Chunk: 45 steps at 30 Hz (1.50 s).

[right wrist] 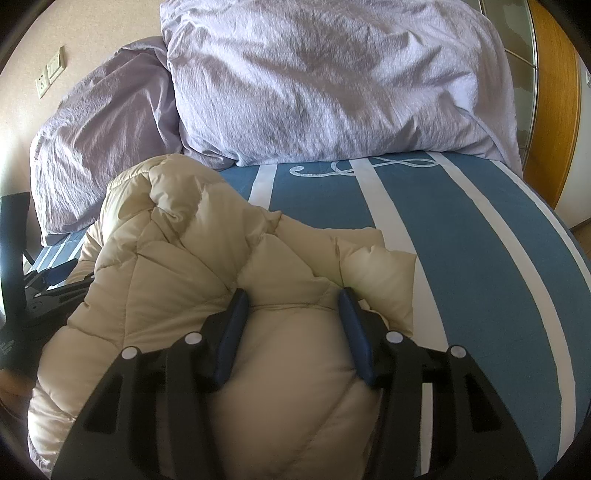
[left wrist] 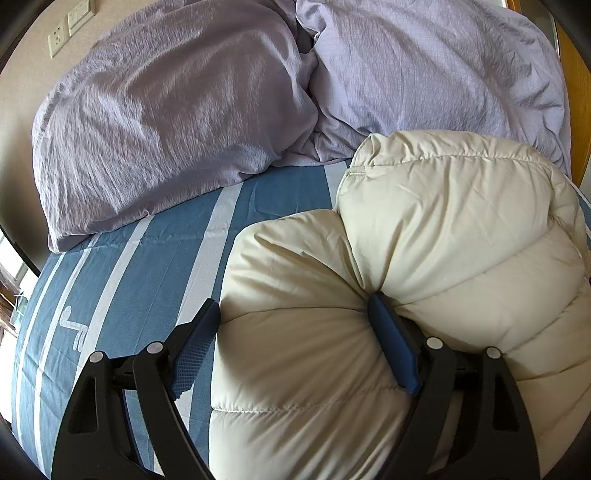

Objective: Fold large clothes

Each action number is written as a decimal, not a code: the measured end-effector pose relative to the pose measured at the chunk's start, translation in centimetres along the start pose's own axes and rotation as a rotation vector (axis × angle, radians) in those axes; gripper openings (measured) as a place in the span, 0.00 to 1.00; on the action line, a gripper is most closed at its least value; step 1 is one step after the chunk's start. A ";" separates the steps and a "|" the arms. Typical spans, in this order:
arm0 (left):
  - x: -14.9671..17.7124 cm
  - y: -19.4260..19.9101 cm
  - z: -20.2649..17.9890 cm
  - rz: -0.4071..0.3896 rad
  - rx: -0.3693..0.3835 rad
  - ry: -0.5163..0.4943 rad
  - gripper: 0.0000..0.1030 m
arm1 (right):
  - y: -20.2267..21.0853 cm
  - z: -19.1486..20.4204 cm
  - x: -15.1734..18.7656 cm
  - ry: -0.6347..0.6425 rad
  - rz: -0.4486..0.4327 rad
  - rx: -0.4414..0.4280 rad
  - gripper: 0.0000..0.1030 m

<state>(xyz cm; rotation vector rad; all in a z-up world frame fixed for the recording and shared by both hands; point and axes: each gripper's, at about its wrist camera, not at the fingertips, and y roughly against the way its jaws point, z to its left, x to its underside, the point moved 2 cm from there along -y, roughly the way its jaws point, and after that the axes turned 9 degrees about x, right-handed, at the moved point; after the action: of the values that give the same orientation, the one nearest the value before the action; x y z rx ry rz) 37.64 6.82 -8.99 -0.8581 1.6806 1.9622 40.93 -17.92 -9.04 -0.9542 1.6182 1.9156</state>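
A bed fills both views, its blue sheet [left wrist: 147,280] crossed by white stripes and a looping white motif, with a beige wall [left wrist: 33,74] carrying a socket and switch plates [left wrist: 70,26] behind it and a wooden panel [right wrist: 554,110] along the far right side. At the head end of the bed lie two lilac pillows: the left pillow [left wrist: 173,125] and the right pillow [left wrist: 424,74], pressed against each other. The cream quilted puffer jacket [left wrist: 424,236] lies bunched on the sheet at the near edge of the bed, its upper end reaching almost to the right pillow; in the right wrist view the jacket [right wrist: 177,258] spreads from the near edge toward the left pillow, one small lobe resting on a white stripe. The left gripper [left wrist: 293,321] stands wide, with a thick padded roll of the jacket bulging between its blue pads [left wrist: 395,350]; the right-hand pad is sunk into a crease of the fabric and the other lies against the roll's flank, so the jacket is clamped. The right gripper [right wrist: 293,306] stands at a middling width, its blue pads [right wrist: 229,332] pinching a fold of the jacket along a stitched seam. The left gripper's black body [right wrist: 40,295] shows at the left margin of the right wrist view, beside the jacket.
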 end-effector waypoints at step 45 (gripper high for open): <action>0.1 0.1 0.3 -0.006 -0.013 0.028 0.86 | 0.3 0.3 -0.2 0.048 -0.006 0.066 0.56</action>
<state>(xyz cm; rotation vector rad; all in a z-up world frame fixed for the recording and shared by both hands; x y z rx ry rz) 37.46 7.12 -8.96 -0.8980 1.6805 1.9686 40.79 -17.70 -8.66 -0.9843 1.6929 1.8372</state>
